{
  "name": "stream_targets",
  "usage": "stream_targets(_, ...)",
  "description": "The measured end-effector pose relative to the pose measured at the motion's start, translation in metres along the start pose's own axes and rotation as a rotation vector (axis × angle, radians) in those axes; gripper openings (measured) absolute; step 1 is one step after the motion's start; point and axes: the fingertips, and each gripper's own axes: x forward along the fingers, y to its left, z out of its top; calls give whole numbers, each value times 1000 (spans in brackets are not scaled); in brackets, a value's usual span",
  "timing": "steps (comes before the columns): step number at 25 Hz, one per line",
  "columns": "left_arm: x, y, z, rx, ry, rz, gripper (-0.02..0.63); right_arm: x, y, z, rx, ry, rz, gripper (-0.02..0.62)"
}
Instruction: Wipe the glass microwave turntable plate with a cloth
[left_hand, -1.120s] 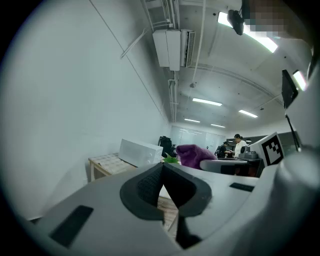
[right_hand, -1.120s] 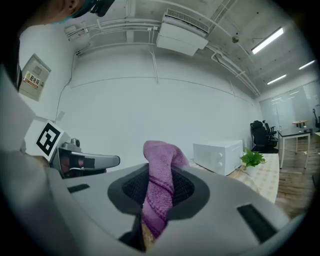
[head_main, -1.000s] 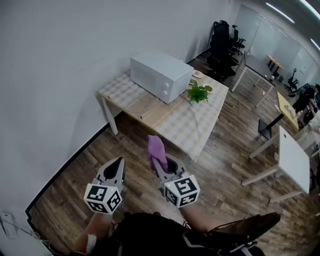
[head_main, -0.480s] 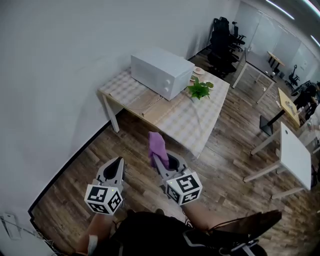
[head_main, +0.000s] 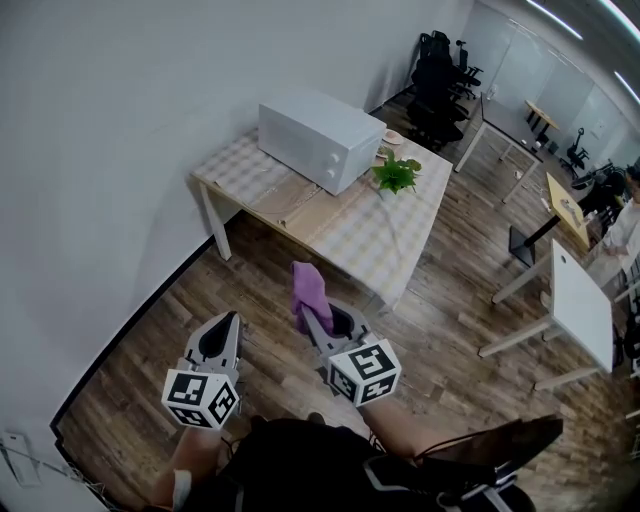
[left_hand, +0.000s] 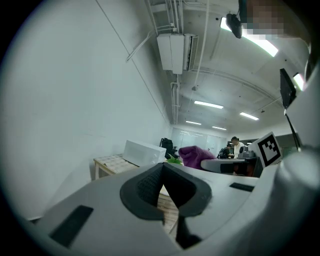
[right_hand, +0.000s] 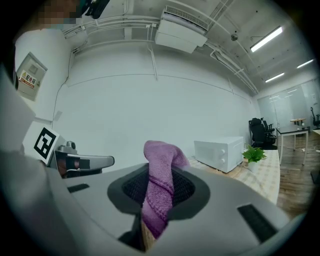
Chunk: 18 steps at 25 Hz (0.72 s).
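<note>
My right gripper is shut on a purple cloth, which sticks up between its jaws; the same cloth fills the middle of the right gripper view. My left gripper is shut with nothing in it, held beside the right one over the wooden floor. A white microwave with its door closed stands on a table ahead of both grippers, some way off. It also shows small in the left gripper view as the microwave and in the right gripper view as the microwave. The glass turntable plate is not in sight.
A small green potted plant and a small dish stand on the table beside the microwave. A white wall runs along the left. Other desks and black office chairs stand at the right and far back.
The whole view has shifted slightly: table and microwave sit a little further left and up. Both grippers hold the same pose, the cloth still clamped in the right one.
</note>
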Motion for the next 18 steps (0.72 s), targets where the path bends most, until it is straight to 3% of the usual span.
stream_targets(18,-22,49,-11,-19,-9,-61,8,19,35,-8,-30,8,-78,83)
